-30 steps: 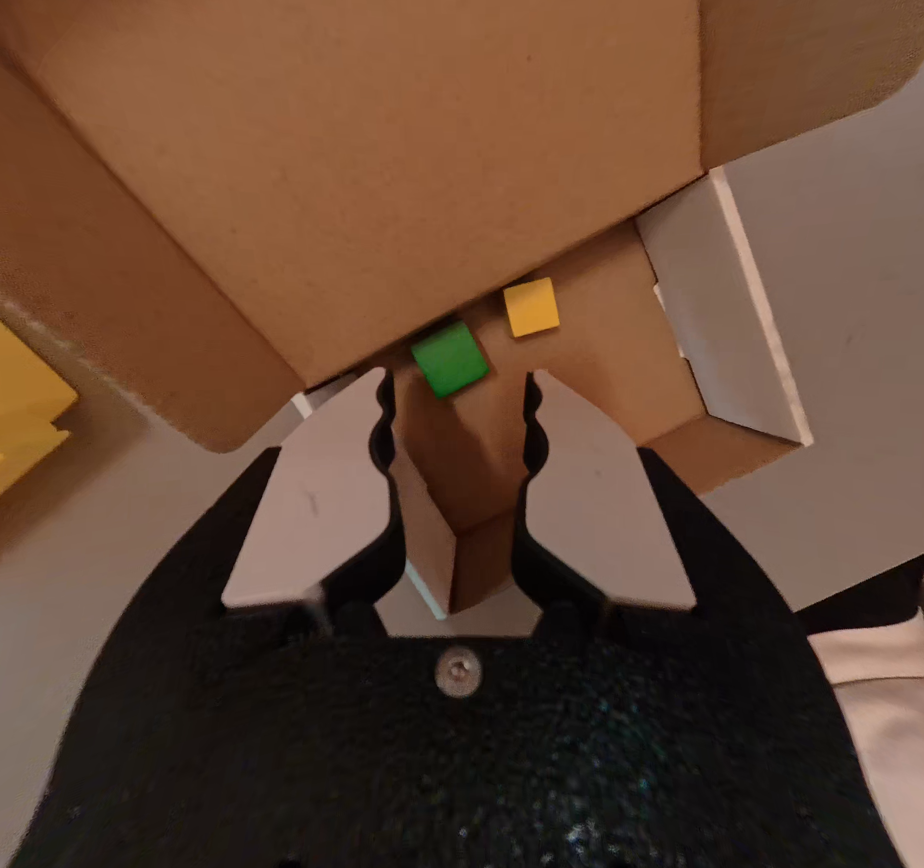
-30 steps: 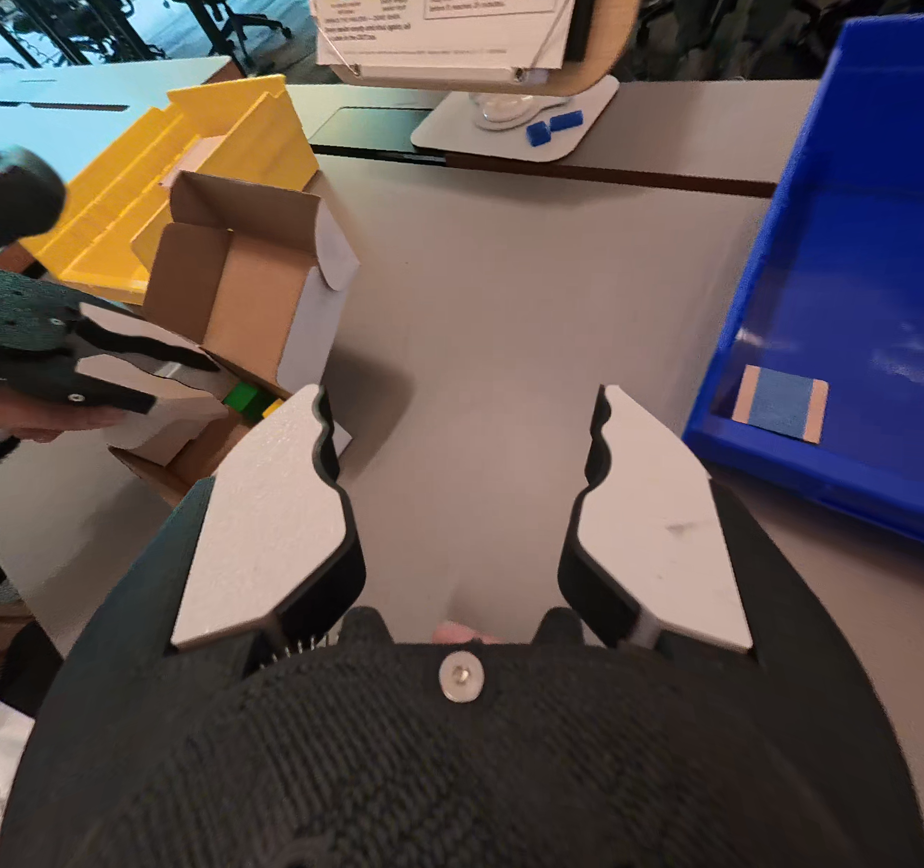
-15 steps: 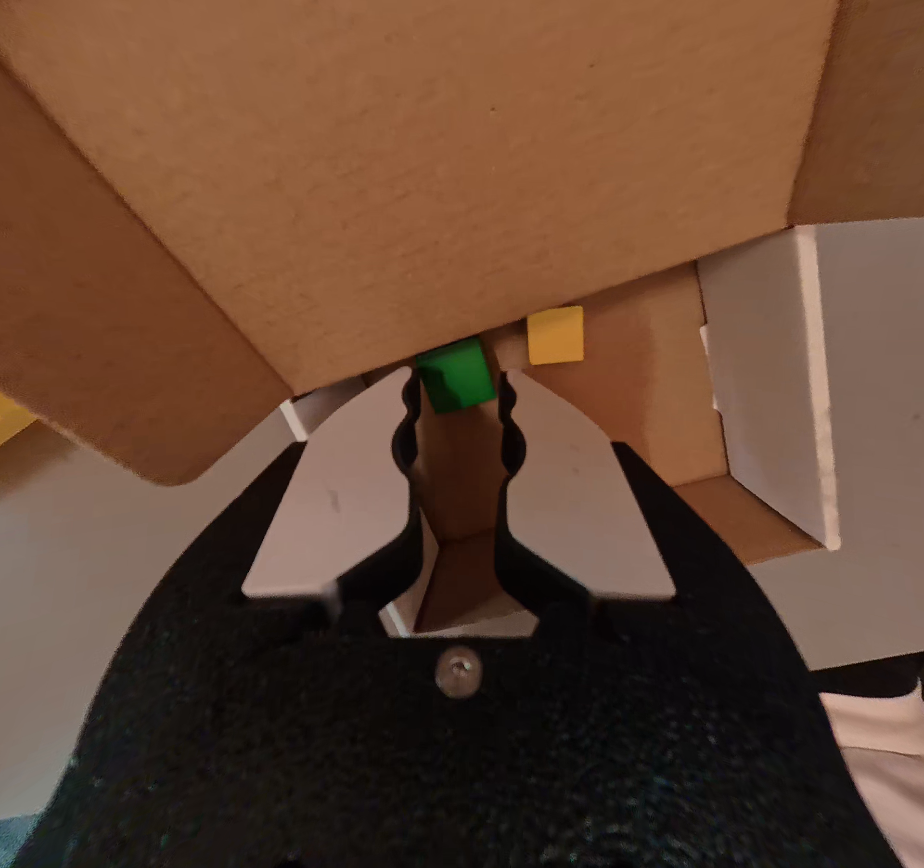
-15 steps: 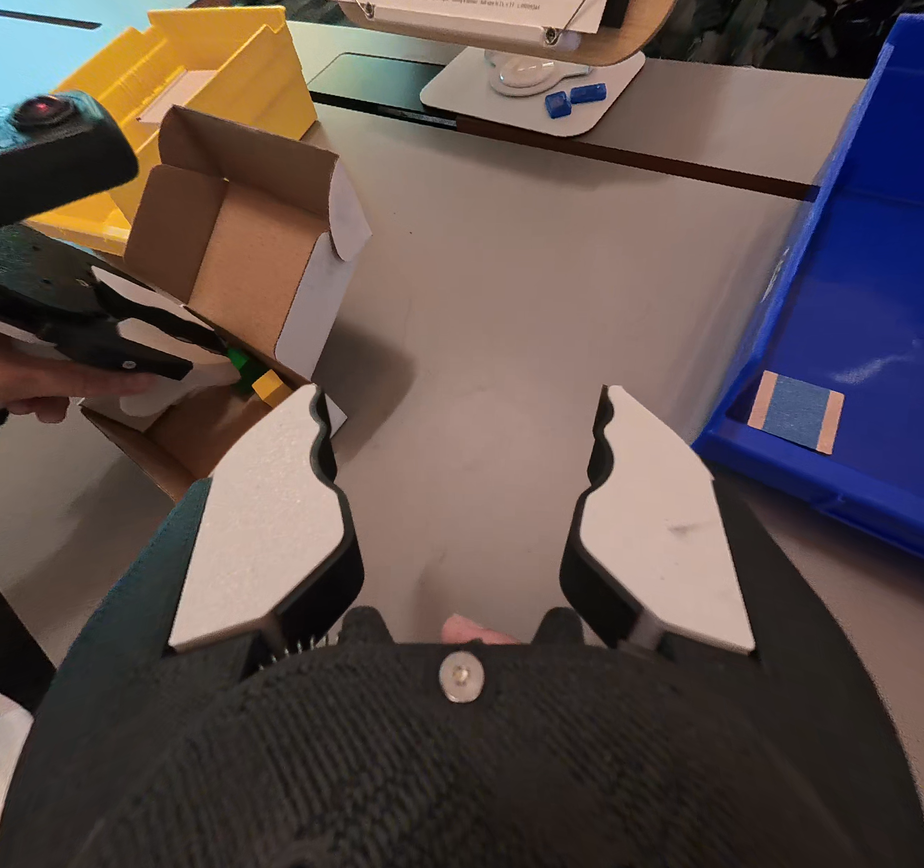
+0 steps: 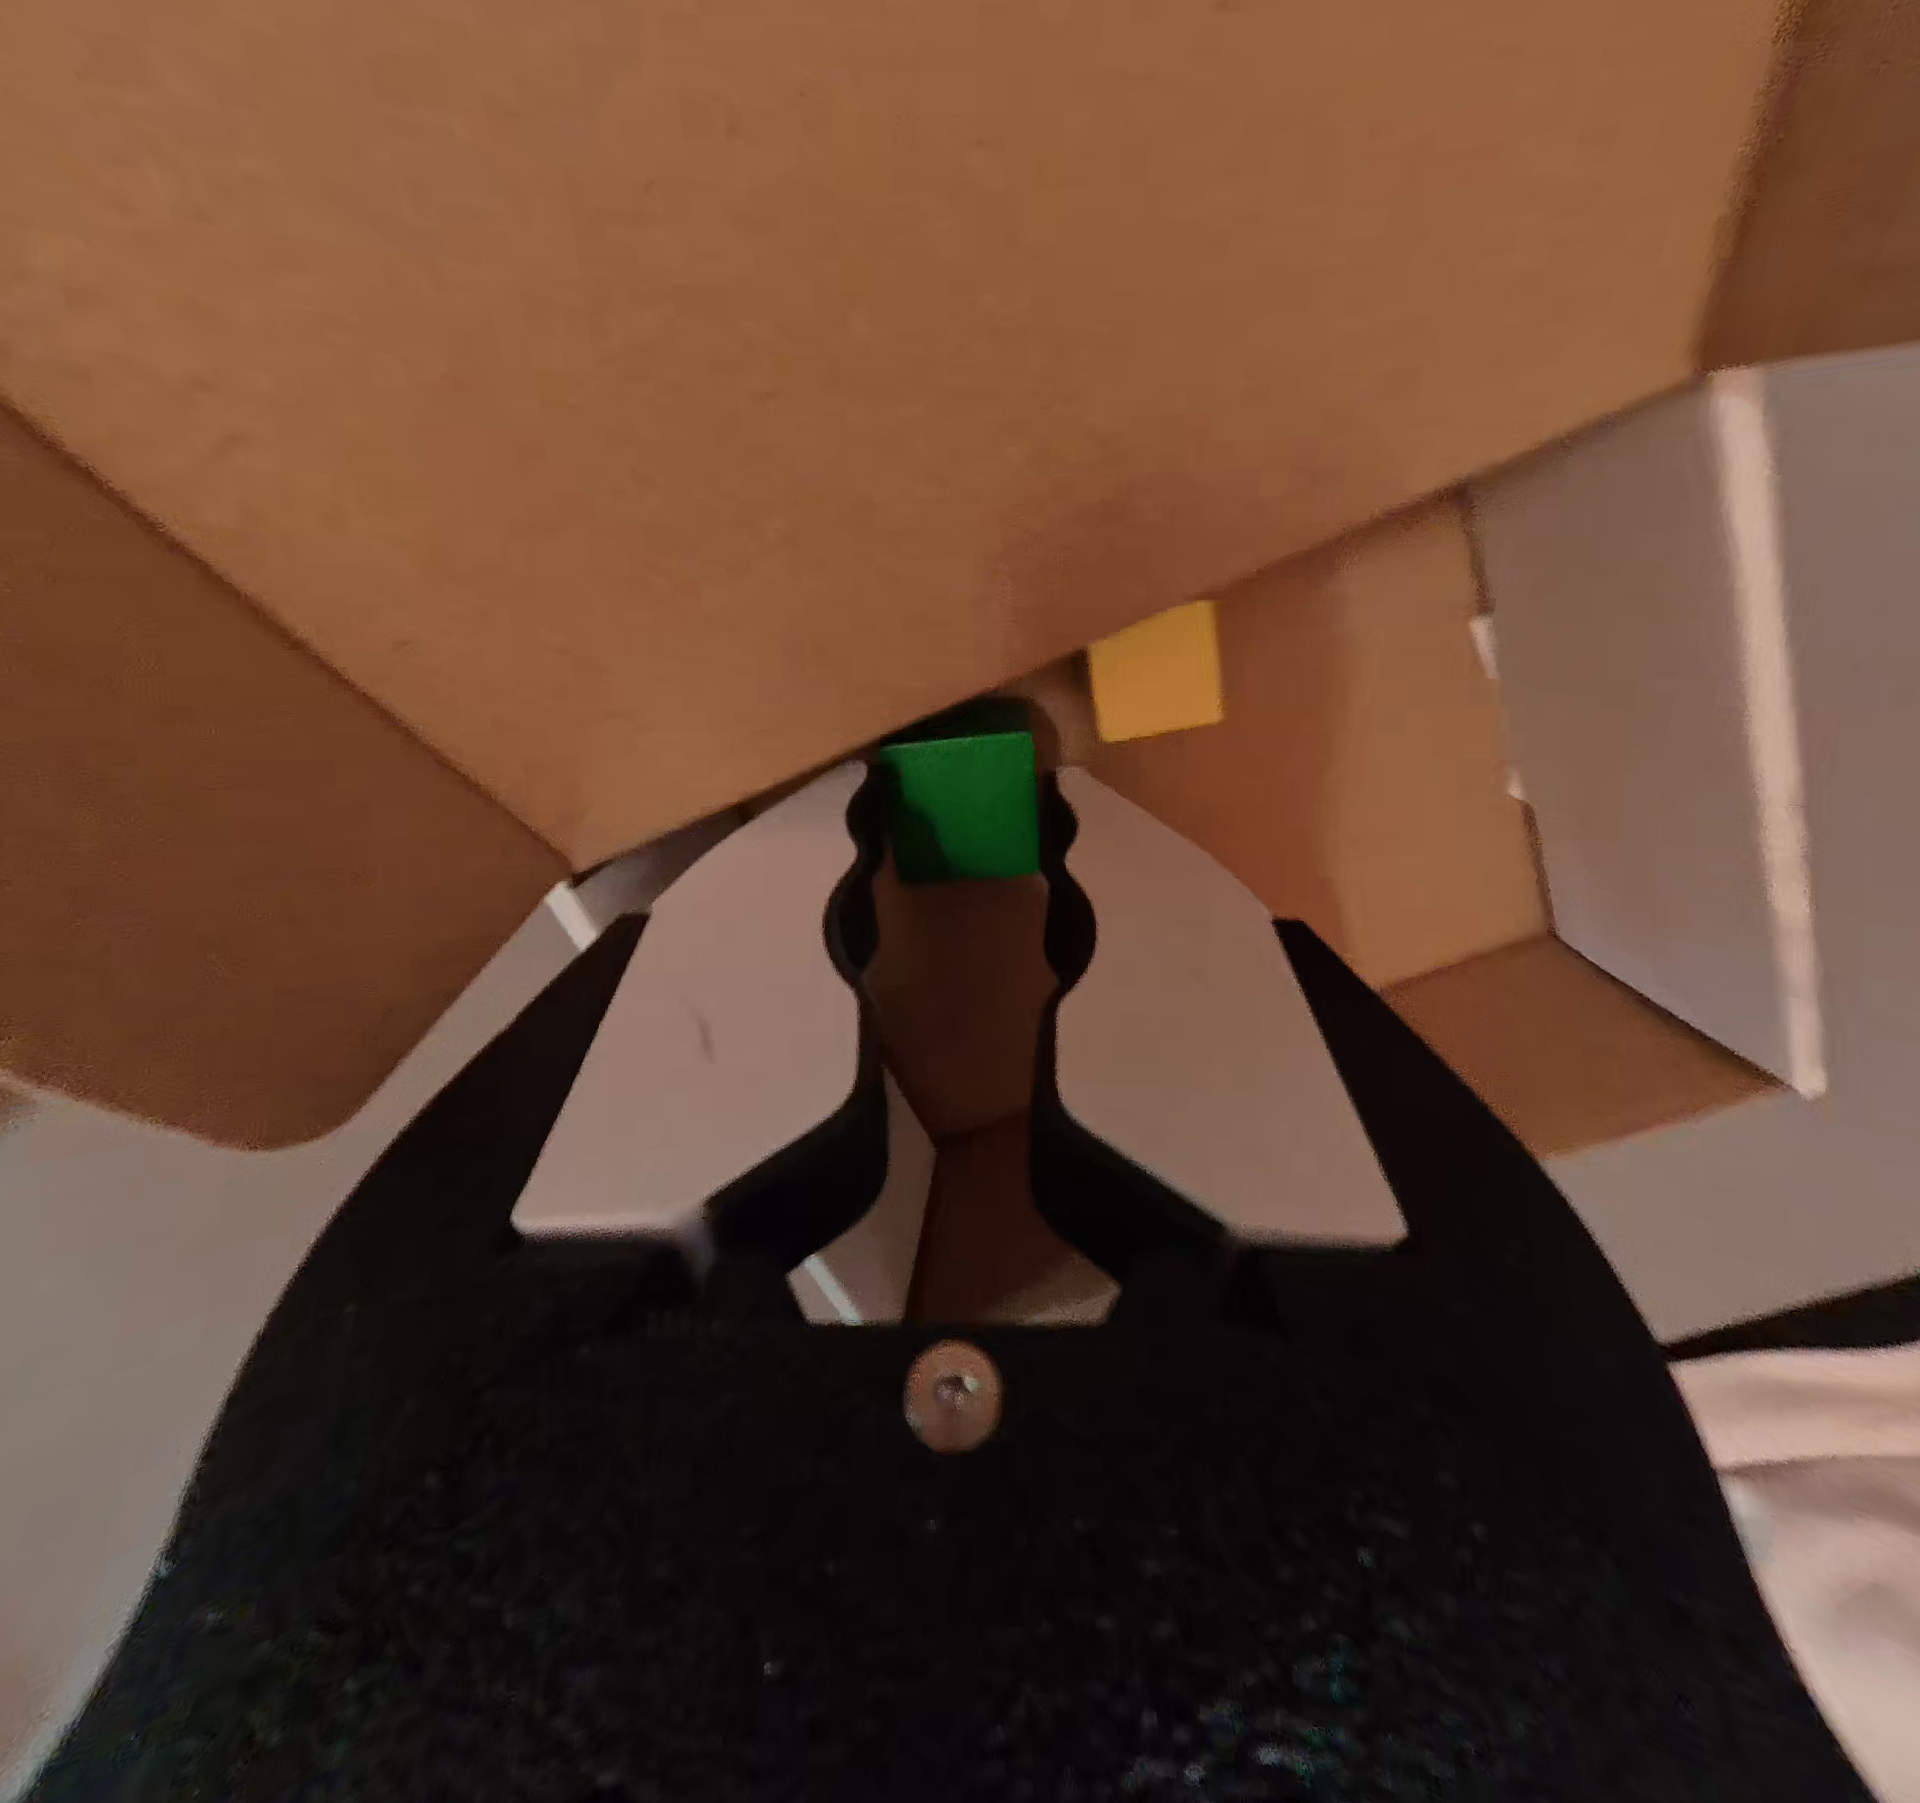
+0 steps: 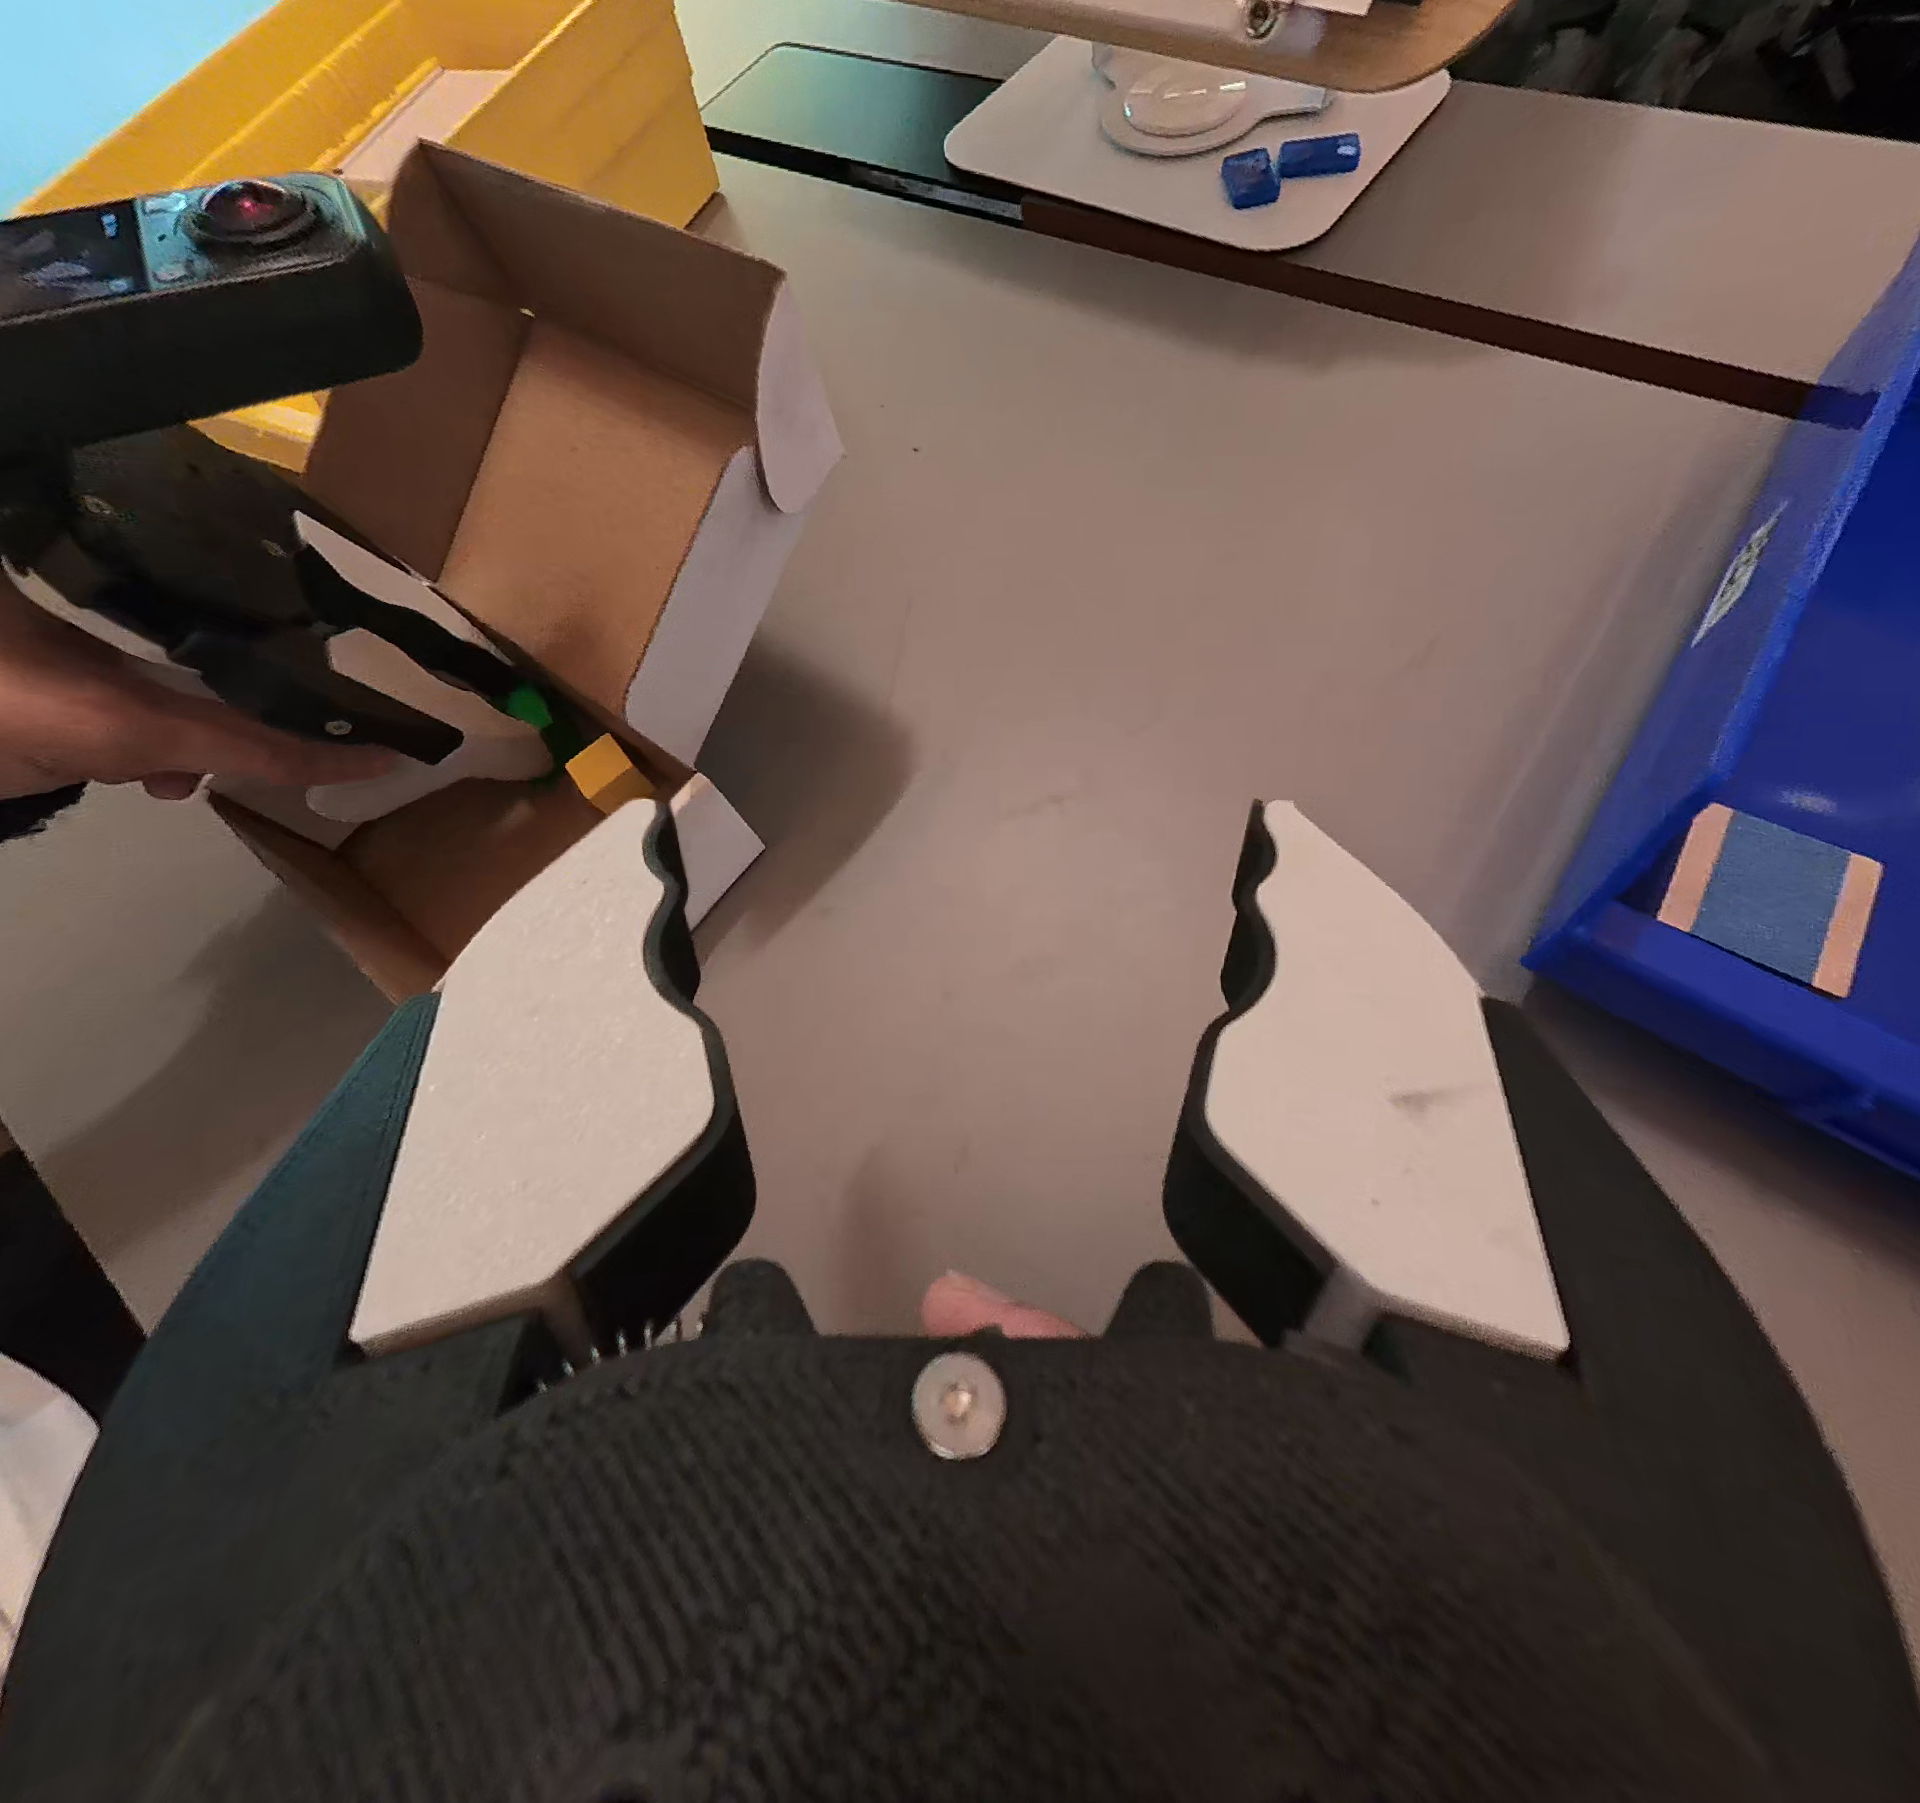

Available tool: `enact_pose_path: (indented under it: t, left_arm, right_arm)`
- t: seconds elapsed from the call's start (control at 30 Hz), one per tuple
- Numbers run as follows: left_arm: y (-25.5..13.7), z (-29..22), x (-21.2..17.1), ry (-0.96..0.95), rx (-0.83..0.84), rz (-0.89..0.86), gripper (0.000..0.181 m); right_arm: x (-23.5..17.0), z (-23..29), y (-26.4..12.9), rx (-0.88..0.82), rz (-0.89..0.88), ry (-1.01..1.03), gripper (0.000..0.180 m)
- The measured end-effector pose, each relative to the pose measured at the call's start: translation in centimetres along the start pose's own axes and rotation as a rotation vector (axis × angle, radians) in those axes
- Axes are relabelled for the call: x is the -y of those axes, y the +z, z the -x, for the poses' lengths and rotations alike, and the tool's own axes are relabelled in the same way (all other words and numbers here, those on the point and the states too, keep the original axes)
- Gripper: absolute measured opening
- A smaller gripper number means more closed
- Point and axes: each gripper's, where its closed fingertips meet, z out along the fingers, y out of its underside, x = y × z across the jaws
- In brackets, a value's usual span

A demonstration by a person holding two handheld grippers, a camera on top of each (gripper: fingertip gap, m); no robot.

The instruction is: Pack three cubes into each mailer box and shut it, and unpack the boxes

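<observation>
An open cardboard mailer box (image 6: 582,506) stands at the left of the grey table, its lid (image 5: 831,247) raised. My left gripper (image 5: 958,797) reaches inside it and is shut on a green cube (image 5: 961,803); the green cube also shows in the right wrist view (image 6: 530,709). A yellow cube (image 5: 1155,671) lies on the box floor just right of it, also seen in the right wrist view (image 6: 608,771). My right gripper (image 6: 961,880) is open and empty, held above the table to the right of the box.
A yellow bin (image 6: 488,60) stands behind the box. A blue bin (image 6: 1787,818) with a blue-and-tan patch (image 6: 1766,896) is at the right. A sign stand (image 6: 1195,112) with two small blue blocks (image 6: 1288,164) is at the back. A hand (image 6: 94,725) holds the left gripper.
My left gripper moved forward into the box and closed its fingers onto the green cube. My right gripper stayed open and drew slightly closer to the box.
</observation>
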Motion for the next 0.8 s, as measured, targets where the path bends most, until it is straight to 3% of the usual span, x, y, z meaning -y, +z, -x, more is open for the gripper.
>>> enact_pose_path:
  t: [0.13,0.23,0.33,0.47,0.5,0.6,0.73,0.8]
  left_arm:
    - [-3.0,-1.7,0.9,0.063,-0.149,-0.153,0.028]
    - [-7.8,-3.8,2.3,0.178,-0.337,-0.405,0.027]
    - [-14.0,-6.4,3.5,0.430,-0.500,-0.824,0.027]
    - [-22.1,-8.8,1.5,0.691,-0.658,-1.382,0.027]
    - [-22.7,-9.1,0.9,0.735,-0.647,-1.436,0.027]
    - [-22.2,-9.8,0.1,0.863,-0.544,-1.476,0.027]
    - [-21.6,-11.1,-0.6,0.973,-0.490,-1.466,0.027]
    - [-21.1,-11.4,-0.4,0.999,-0.455,-1.448,0.027]
  right_arm:
    - [0.4,1.9,-0.3,0.123,-0.026,0.028,0.099]
    - [0.9,5.0,-0.9,0.347,-0.054,0.104,0.100]
    - [2.1,8.8,-2.2,0.637,-0.109,0.214,0.104]
    - [1.8,13.2,-3.5,0.954,-0.053,0.311,0.110]
    - [2.6,14.3,-4.3,1.062,-0.073,0.379,0.112]
    - [3.6,17.2,-6.5,1.344,-0.049,0.492,0.084]
    - [1.9,20.2,-5.3,1.353,0.076,0.452,0.104]
    - [2.4,20.9,-5.6,1.417,0.078,0.500,0.084]
